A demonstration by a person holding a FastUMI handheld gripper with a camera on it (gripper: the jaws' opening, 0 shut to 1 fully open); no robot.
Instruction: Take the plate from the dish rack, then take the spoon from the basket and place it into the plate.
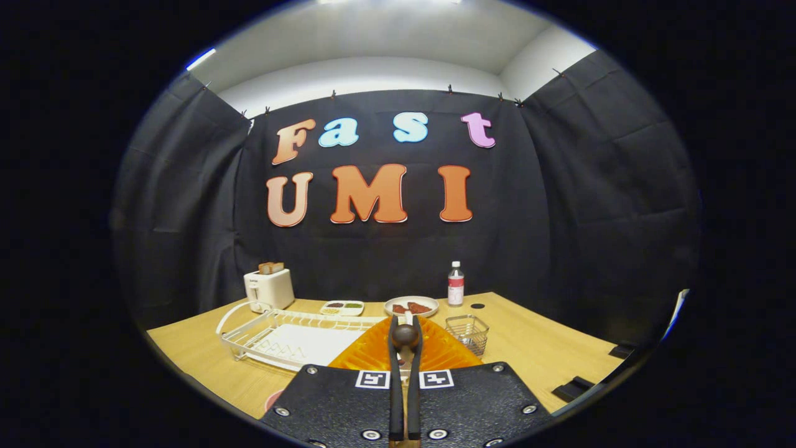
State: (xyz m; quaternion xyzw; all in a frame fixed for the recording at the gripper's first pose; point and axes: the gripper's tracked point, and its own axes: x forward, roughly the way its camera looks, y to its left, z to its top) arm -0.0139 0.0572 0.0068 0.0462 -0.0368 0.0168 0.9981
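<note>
Between the hand-held gripper fingers: one spoon, above one plate.

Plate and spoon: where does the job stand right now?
Done: the orange plate lies on the table beside the empty dish rack. In hand: the tongs are shut on the spoon above the plate, wire basket just beyond. Left: releasing the spoon into it.
</note>
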